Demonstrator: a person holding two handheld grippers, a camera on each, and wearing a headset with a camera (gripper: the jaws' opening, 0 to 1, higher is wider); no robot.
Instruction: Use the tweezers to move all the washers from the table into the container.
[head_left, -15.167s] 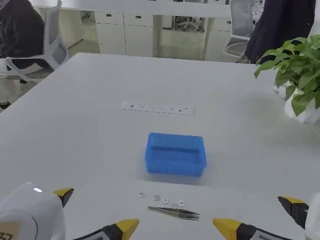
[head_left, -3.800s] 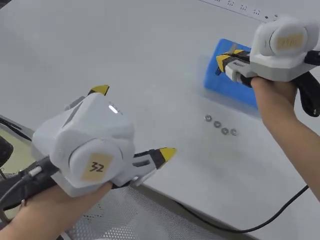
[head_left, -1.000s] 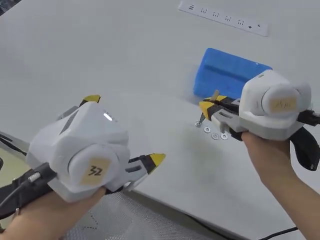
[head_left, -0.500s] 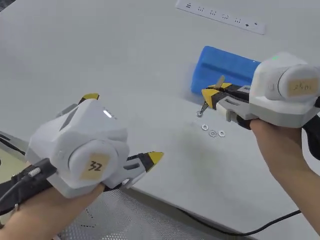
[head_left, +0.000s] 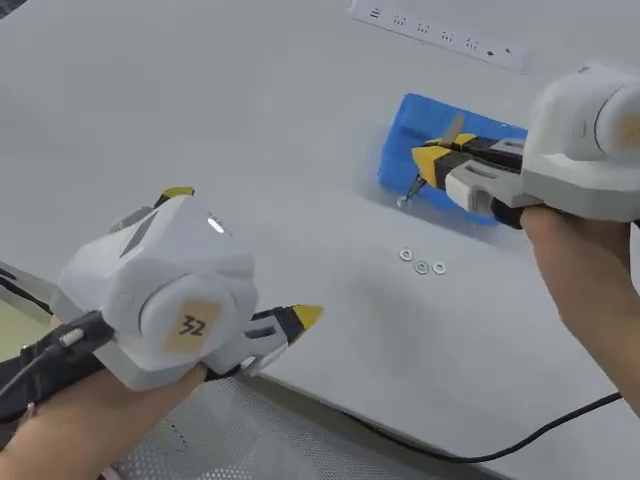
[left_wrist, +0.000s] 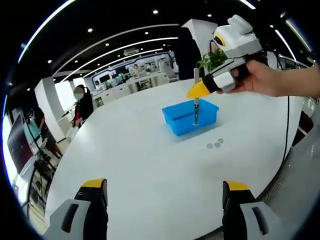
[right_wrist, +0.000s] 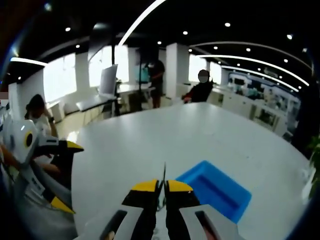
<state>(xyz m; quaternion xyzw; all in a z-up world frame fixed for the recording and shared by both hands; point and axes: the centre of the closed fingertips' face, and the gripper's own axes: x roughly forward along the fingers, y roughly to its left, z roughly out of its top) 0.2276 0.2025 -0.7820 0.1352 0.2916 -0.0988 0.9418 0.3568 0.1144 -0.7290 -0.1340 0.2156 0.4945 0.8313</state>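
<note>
My right gripper (head_left: 432, 162) is shut on thin metal tweezers (head_left: 412, 188), which point down at the near edge of the blue container (head_left: 400, 150). A small washer seems pinched at the tweezers' tip, just above the table. Three washers (head_left: 421, 266) lie in a row on the white table, nearer to me than the container. My left gripper (head_left: 242, 254) hangs open and holds nothing at the table's front edge, well to the left. In the left gripper view the tweezers (left_wrist: 195, 107) hang in front of the container (left_wrist: 186, 121). My right gripper (right_wrist: 161, 187) shows its jaws pressed together beside the container (right_wrist: 216, 193).
A white power strip (head_left: 440, 45) lies beyond the container. A black cable (head_left: 500, 452) runs over the table's front edge at the right. A grey mesh surface (head_left: 230, 440) sits below that edge. People sit at far desks (right_wrist: 200, 90).
My right gripper has risen with the tweezers from the row of washers and moved toward the container's near edge. One washer has left the row; three remain. The left gripper has barely moved.
</note>
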